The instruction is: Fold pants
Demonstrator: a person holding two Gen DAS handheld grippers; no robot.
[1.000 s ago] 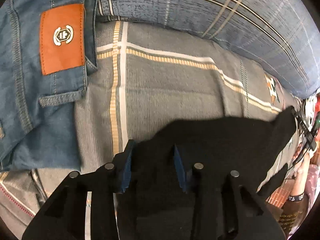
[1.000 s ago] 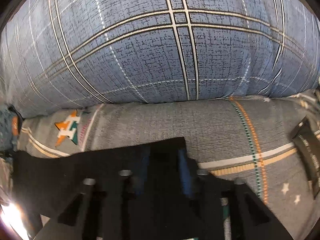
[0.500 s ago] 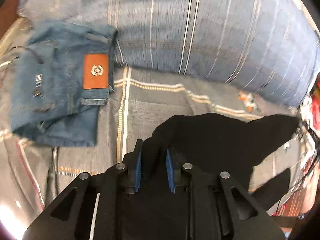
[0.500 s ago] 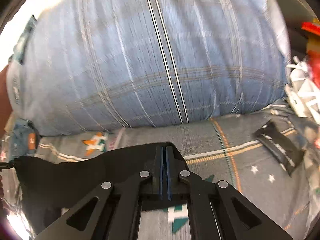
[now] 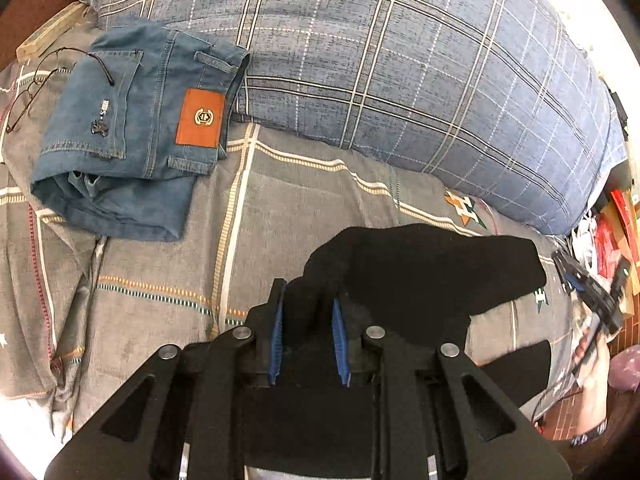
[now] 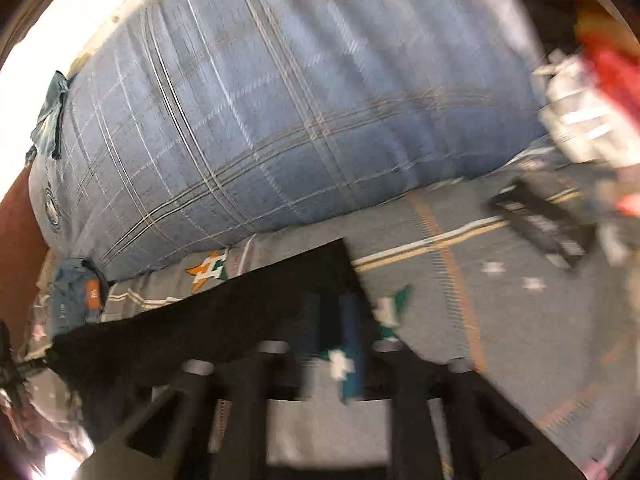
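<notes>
I had the left gripper (image 5: pixel 307 338) clamped on one end of the black pants (image 5: pixel 424 276), lifted over the bed (image 5: pixel 160 272), long axis running toward my right gripper (image 6: pixel 334 340), its fingers too blurred to call.

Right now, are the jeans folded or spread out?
Folded: the jeans lie as a compact stacked bundle on the bedsheet, leather patch up.
</notes>
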